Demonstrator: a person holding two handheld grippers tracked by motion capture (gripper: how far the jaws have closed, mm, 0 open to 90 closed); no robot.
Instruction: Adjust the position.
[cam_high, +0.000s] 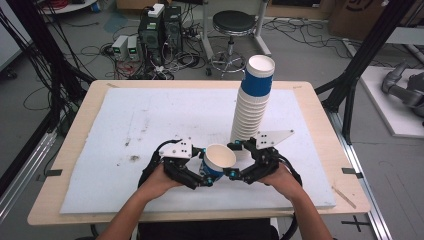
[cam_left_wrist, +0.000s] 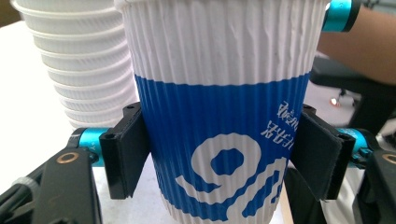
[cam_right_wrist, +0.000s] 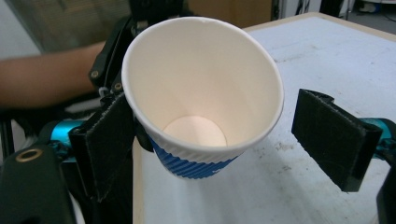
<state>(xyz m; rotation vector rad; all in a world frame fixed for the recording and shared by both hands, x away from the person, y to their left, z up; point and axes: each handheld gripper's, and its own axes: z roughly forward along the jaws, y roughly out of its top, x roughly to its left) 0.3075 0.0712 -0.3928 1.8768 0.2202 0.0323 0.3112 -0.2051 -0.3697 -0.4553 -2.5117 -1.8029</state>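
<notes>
A white and blue ribbed paper cup (cam_high: 219, 161) stands upright near the front of the white board (cam_high: 150, 130), mouth open and empty inside (cam_right_wrist: 201, 93). My left gripper (cam_high: 204, 168) is shut on it, and in the left gripper view both black pads press the blue band of the cup (cam_left_wrist: 224, 140). My right gripper (cam_high: 234, 159) is open around the cup's upper part. In the right gripper view its left pad (cam_right_wrist: 105, 144) lies against the cup wall, while its right pad (cam_right_wrist: 334, 140) stands well clear. A tall leaning stack of cups (cam_high: 252, 107) rises just behind.
The white board lies on a wooden table (cam_high: 75, 130). The cup stack (cam_left_wrist: 79, 70) stands close behind the held cup. Past the far edge are a stool (cam_high: 232, 25), computer boxes (cam_high: 160, 30) and floor cables. Black frame posts (cam_high: 360, 65) flank the table.
</notes>
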